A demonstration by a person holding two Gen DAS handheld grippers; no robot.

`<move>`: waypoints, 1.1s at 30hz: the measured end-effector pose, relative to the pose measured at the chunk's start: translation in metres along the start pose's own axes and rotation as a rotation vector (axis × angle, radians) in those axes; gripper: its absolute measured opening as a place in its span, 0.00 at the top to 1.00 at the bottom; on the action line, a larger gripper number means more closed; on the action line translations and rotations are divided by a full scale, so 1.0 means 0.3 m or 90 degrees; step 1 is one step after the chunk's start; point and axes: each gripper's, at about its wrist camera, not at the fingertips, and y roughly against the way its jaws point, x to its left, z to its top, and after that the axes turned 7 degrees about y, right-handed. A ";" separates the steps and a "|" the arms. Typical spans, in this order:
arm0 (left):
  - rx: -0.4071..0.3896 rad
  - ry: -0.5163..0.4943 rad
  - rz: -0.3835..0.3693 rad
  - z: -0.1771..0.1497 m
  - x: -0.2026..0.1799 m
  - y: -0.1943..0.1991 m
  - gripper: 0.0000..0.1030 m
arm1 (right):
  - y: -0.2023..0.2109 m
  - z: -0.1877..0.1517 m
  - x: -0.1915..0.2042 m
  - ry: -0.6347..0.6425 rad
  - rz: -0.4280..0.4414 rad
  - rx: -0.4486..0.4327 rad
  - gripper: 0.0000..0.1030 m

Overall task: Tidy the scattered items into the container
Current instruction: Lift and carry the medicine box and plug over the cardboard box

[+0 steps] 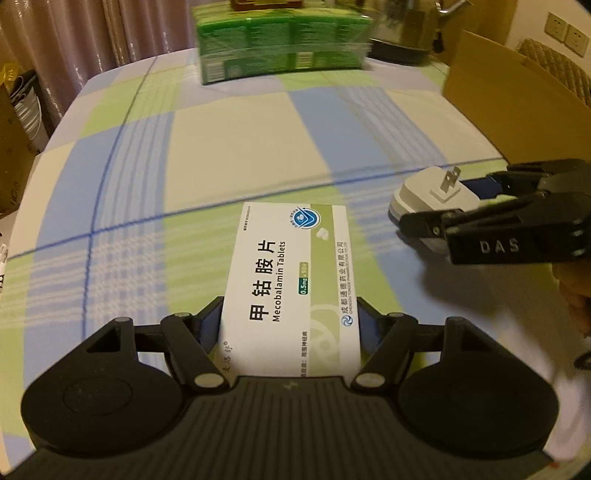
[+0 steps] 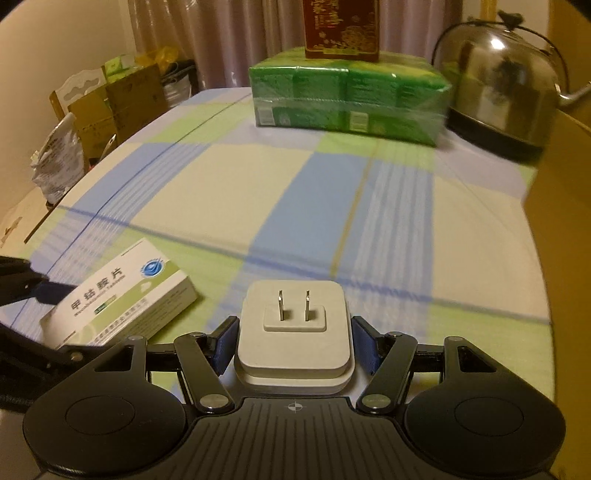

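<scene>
My left gripper point(image 1: 290, 325) has the medicine box point(image 1: 291, 280) clamped by its long sides: white carton, olive-green stripe along one edge, black Chinese lettering with "Mecobalamin Tablets" under it, round blue logo near the far end. Box sticks out forward past the blue pads point(image 1: 207, 332), held above the checked tablecloth point(image 1: 236, 147) (blue, green and cream squares). Jaws about midway apart, both pads pressing the carton.

My right gripper point(image 2: 295, 343) grips the charger point(image 2: 295, 332), a white rounded-square plug block with two flat metal prongs pointing up toward the camera, stepped base underneath. Jaws roughly half spread, blue pads point(image 2: 226, 345) snug on both sides of it. In the left wrist view the right gripper point(image 1: 443, 214) sits right of the medicine box with the charger point(image 1: 432, 192) in it.

Cardboard box point(image 1: 517, 110) (the container, I take it) stands at the table's right edge, beyond the right gripper. At the far end: a green shrink-wrapped pack point(image 2: 347, 99) with a red box point(image 2: 341, 29) on top, steel kettle point(image 2: 498, 88) beside it.
</scene>
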 end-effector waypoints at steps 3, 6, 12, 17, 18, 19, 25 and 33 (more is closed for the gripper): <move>-0.005 -0.012 -0.008 -0.032 -0.060 0.035 0.35 | 0.074 -0.047 -0.008 -0.014 -0.007 -0.004 0.40; -0.004 -0.022 -0.016 -0.059 -0.108 0.062 0.35 | 0.141 -0.092 -0.017 -0.026 -0.017 -0.006 0.40; 0.010 -0.033 -0.021 -0.105 -0.171 0.077 0.35 | 0.218 -0.166 -0.028 -0.046 -0.025 0.001 0.40; 0.027 -0.042 -0.011 -0.099 -0.187 0.052 0.35 | 0.231 -0.200 -0.042 -0.060 -0.022 0.007 0.40; 0.027 -0.043 -0.010 -0.096 -0.188 0.047 0.35 | 0.231 -0.205 -0.044 -0.062 -0.021 0.008 0.40; 0.026 -0.047 -0.007 -0.092 -0.191 0.042 0.35 | 0.230 -0.208 -0.047 -0.064 -0.019 0.009 0.40; 0.031 -0.049 -0.001 -0.055 -0.193 0.007 0.29 | 0.218 -0.211 -0.055 -0.062 -0.015 0.010 0.40; 0.029 -0.057 0.001 -0.038 -0.208 0.040 0.35 | 0.239 -0.205 -0.053 -0.062 -0.014 -0.006 0.40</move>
